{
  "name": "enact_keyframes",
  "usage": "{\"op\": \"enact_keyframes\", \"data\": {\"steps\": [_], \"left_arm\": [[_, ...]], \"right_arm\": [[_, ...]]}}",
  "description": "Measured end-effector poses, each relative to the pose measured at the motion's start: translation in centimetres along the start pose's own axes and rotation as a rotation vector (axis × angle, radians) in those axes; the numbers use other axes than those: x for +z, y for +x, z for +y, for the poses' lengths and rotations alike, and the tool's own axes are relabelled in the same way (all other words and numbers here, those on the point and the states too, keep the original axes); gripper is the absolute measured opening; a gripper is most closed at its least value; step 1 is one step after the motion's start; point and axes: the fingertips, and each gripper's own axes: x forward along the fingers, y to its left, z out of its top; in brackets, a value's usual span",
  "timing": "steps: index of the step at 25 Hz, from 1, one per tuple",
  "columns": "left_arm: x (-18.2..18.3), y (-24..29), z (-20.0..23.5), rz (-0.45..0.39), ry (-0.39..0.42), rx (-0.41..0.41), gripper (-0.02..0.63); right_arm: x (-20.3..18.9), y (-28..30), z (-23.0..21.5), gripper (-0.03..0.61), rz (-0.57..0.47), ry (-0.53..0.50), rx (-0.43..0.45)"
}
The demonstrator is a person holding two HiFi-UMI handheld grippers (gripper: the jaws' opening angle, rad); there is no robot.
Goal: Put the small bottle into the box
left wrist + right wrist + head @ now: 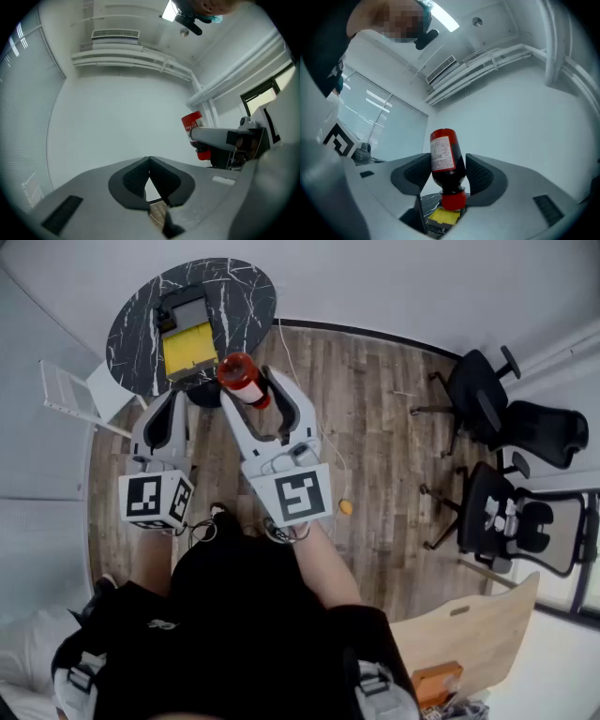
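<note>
The small bottle (242,379) is dark with a red cap, a red base and a white label. My right gripper (255,385) is shut on it, just off the near edge of the round black marble table (239,292). In the right gripper view the bottle (445,164) hangs cap down between the pads of that gripper (447,176), above the box (445,216). The box (187,348) has a yellow inside and sits on the table. My left gripper (173,399) is shut and empty beside it, its tips meeting in its own view (150,161), where the bottle (194,136) shows at right.
A white folding rack (70,395) leans left of the table. Black office chairs (487,395) (511,521) stand at the right, and a wooden desk (469,634) at lower right. A small orange object (346,507) and a thin cable lie on the wood floor.
</note>
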Motion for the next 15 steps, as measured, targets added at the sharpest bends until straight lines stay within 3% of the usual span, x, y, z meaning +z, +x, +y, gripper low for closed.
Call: {"op": "enact_keyframes", "data": {"steps": [6, 15], "left_arm": [[-1.0, 0.6, -1.1, 0.032, -0.002, 0.019, 0.000], [-4.8, 5.4, 4.3, 0.092, -0.029, 0.009, 0.000]], "right_arm": [[-0.8, -1.2, -1.7, 0.218, 0.034, 0.044, 0.002], [-6.7, 4.0, -2.7, 0.218, 0.110, 0.047, -0.001]]}}
